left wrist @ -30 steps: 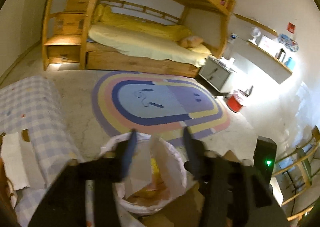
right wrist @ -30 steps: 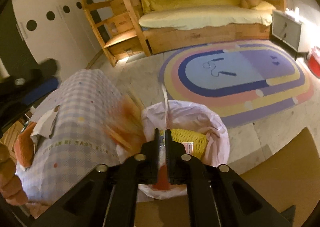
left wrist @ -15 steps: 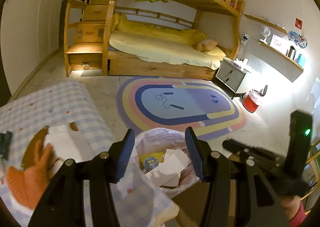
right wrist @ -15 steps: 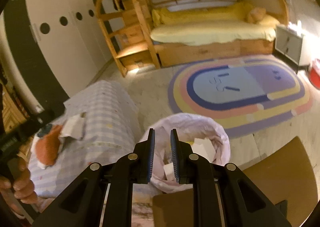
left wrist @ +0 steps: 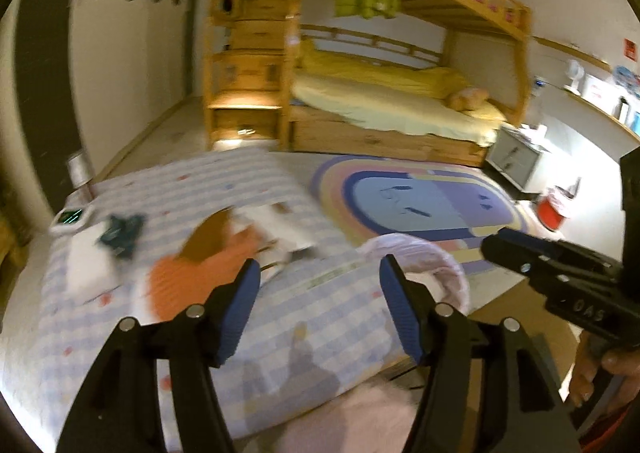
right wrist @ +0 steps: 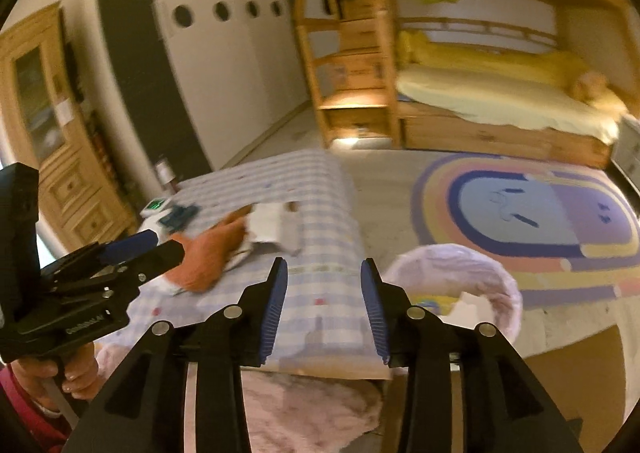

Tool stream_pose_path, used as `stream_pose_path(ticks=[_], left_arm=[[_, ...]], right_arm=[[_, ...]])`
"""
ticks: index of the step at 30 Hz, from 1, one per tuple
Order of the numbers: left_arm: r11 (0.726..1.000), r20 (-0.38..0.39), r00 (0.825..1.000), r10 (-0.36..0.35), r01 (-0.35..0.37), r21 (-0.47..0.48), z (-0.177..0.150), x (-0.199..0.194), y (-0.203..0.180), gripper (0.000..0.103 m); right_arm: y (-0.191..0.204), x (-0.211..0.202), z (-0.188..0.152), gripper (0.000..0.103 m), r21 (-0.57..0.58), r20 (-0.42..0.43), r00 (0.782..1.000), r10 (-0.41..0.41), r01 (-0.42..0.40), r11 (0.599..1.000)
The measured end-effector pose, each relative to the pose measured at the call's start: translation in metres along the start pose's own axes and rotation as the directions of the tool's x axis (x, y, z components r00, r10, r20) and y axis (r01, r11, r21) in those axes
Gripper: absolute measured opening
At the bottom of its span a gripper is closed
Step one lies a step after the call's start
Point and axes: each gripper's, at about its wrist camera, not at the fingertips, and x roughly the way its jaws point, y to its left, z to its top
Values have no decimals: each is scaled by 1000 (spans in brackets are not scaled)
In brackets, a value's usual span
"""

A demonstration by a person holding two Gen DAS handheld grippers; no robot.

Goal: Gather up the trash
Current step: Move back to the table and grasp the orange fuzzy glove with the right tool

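Note:
A trash bin lined with a white bag (right wrist: 486, 273) stands on the floor right of the checked-cloth table (right wrist: 320, 213), with paper scraps inside; its rim (left wrist: 436, 257) also shows in the left wrist view. On the cloth lie an orange piece (left wrist: 184, 285) (right wrist: 204, 257), torn white paper (left wrist: 280, 225) (right wrist: 268, 227) and a teal wrapper (left wrist: 120, 233) (right wrist: 180, 219). My left gripper (left wrist: 319, 265) hovers over the table's near part, its jaws opening and empty; it also appears as the left gripper (right wrist: 160, 247) beside the orange piece. My right gripper (right wrist: 324, 267) (left wrist: 494, 247) is opening too, nothing between its pads.
A small white device with a green display (left wrist: 70, 218) sits at the table's far left corner. A brown chair seat (right wrist: 560, 373) is near the bin, and pink fluffy fabric (right wrist: 312, 401) lies below the table edge. Beyond are a rainbow rug (left wrist: 420, 205), bunk bed (left wrist: 380, 109) and red bucket (left wrist: 554, 211).
Both views swung left from the bin to the table. The right gripper let go of a wrapper over the bin and its jaws parted. The left jaws widened.

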Motion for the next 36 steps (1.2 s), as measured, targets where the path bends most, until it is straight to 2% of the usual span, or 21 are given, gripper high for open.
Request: stream_pose_path(ticks=[4,9,17,20,23,36], left_arm=[[993,-21,996,92,-93,-75,-15,-15,41,66],[964,-37,976,213,-216,-155,-29,-31,88,70],[921,-64,947,316,-322,-220,-40,-40,139,72],[908,-79,936,344,-353,-225,-43,-39,150,73],[899,-93,929,358,-370,-235,-46,-38,158,74],[891,-142,923,358,-383,-242,-51,-19,176,74]], right_arm=[[31,16,0,41,-59,-26,998,52,-54,997],[61,30,-2,42,-91,-41,995,91,-95,991],[95,64,-2,42,-142,-121,984,130,-147,979],[103,74,-2,43,-163,-136,982,129,-151,975],[110,90,0,49,-167,-154,979,137,-162,972],[116,162,11,52,-152,-252,961,117,-159,976]])
